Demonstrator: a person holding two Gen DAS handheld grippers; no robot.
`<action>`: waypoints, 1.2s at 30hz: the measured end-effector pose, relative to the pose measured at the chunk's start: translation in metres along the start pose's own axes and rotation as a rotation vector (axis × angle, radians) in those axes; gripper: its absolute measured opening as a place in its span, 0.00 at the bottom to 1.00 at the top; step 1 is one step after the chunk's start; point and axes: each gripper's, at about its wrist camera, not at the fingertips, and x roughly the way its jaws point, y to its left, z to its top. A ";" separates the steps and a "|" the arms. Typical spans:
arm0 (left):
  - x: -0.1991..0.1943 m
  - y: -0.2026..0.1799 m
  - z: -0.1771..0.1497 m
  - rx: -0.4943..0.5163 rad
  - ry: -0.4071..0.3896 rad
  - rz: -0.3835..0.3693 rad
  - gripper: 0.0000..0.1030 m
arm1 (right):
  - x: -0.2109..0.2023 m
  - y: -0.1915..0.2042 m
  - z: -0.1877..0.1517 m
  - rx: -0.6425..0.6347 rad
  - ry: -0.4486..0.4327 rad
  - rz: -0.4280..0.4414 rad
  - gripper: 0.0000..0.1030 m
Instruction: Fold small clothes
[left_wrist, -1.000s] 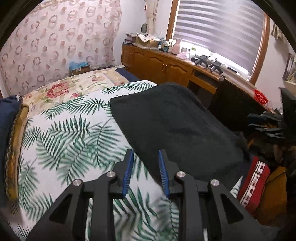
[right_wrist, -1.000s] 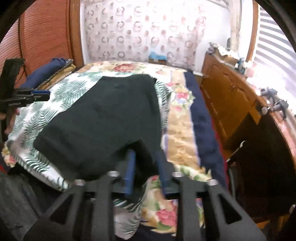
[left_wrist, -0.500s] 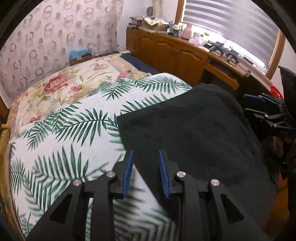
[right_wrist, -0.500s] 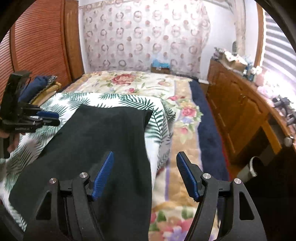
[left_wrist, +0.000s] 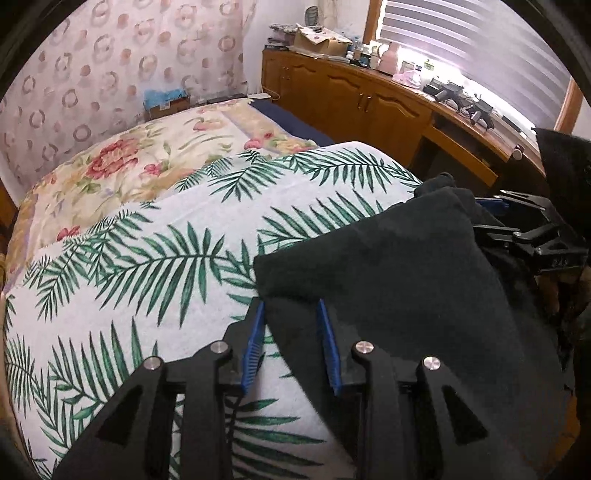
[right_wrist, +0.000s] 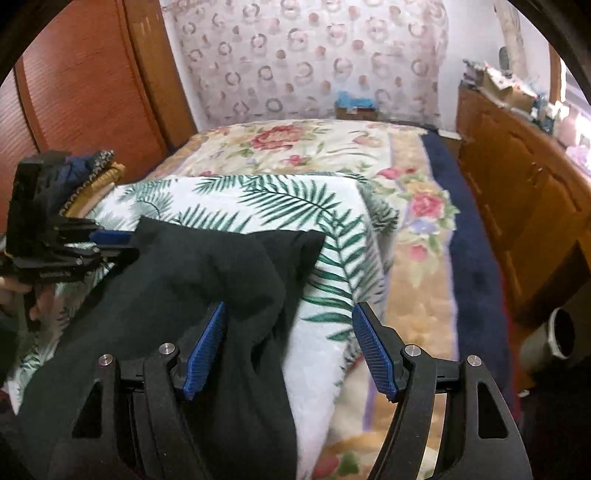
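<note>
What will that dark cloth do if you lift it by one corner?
The dark cloth would probably flop and hang down: it already bunches into soft folds. It looks fuzzy, so it likely won't slide easily on the palm-leaf blanket. Probably light too.

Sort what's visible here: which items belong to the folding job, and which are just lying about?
Job:
- dark garment
- palm-leaf cloth beneath it
- left hand-held gripper
- right hand-held gripper

Lying about:
- floral bedspread
- wooden cabinets
- cardboard box

A home bedroom: bed (right_wrist: 417, 258) with floral quilt, wooden cabinets (left_wrist: 354, 107), patterned curtain (right_wrist: 314, 62)
</note>
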 end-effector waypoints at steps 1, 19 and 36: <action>0.000 0.000 0.001 0.002 0.000 -0.006 0.27 | 0.002 0.001 0.002 -0.002 0.005 0.008 0.70; -0.103 -0.017 0.003 0.017 -0.281 -0.096 0.04 | -0.048 0.045 0.016 -0.084 -0.110 0.070 0.13; -0.190 -0.066 -0.088 0.126 -0.351 -0.117 0.04 | -0.148 0.106 -0.039 -0.182 -0.232 -0.028 0.13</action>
